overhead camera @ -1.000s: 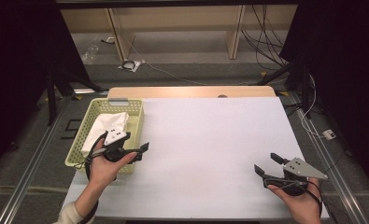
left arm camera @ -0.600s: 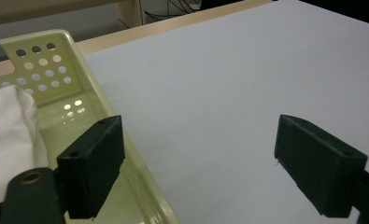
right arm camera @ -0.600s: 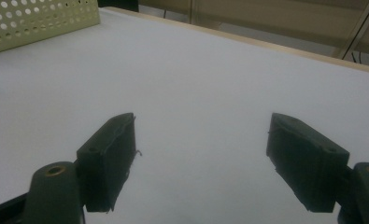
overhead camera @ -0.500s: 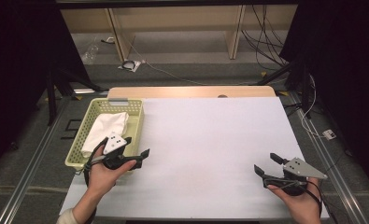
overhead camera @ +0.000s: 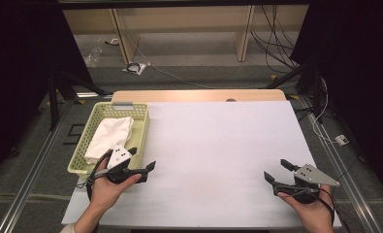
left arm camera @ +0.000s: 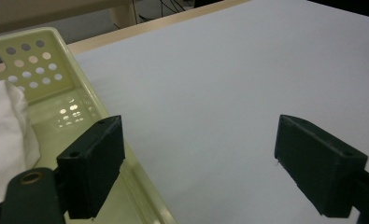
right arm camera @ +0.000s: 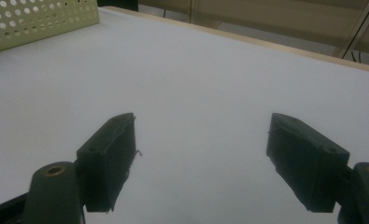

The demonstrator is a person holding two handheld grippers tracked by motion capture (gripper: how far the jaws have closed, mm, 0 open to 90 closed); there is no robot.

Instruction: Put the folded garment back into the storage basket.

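While both tools are held spread and empty, the work is judged to stand at its approach step: nothing has been gripped yet.

Left tool (overhead camera: 141, 166): held at the desk's (overhead camera: 218, 145) near-left corner, by the basket's (overhead camera: 139, 127) near end, jaws wide apart with nothing between them. Right tool (overhead camera: 275, 171): held at the near-right corner, jaws likewise parted, bare desk beneath.

Cloth (overhead camera: 109, 137): white, crumpled, lying inside the basket along the desk's left edge, untouched by either tool.

Next move, as judged: the left tool would have to be swung over the basket rim and lowered onto the cloth, the jaws kept spread until a fold sits between them, then closed. A rim strike is the likely fault, since one jaw already sits just above the basket wall.

Differences between views:
- In the high view, the whole layout is given: basket, cloth, both hands, and the wide bare stretch of desk between them.
- In the left gripper view, one jaw is seen over the basket's inner wall (left arm camera: 46, 60) and the other over the desk, with the cloth's edge (left arm camera: 4, 140) close at the side; that straddle cannot be read from above.
- In the right gripper view, the basket's perforated wall (right arm camera: 42, 21) is seen far off, well apart from the spread jaws.
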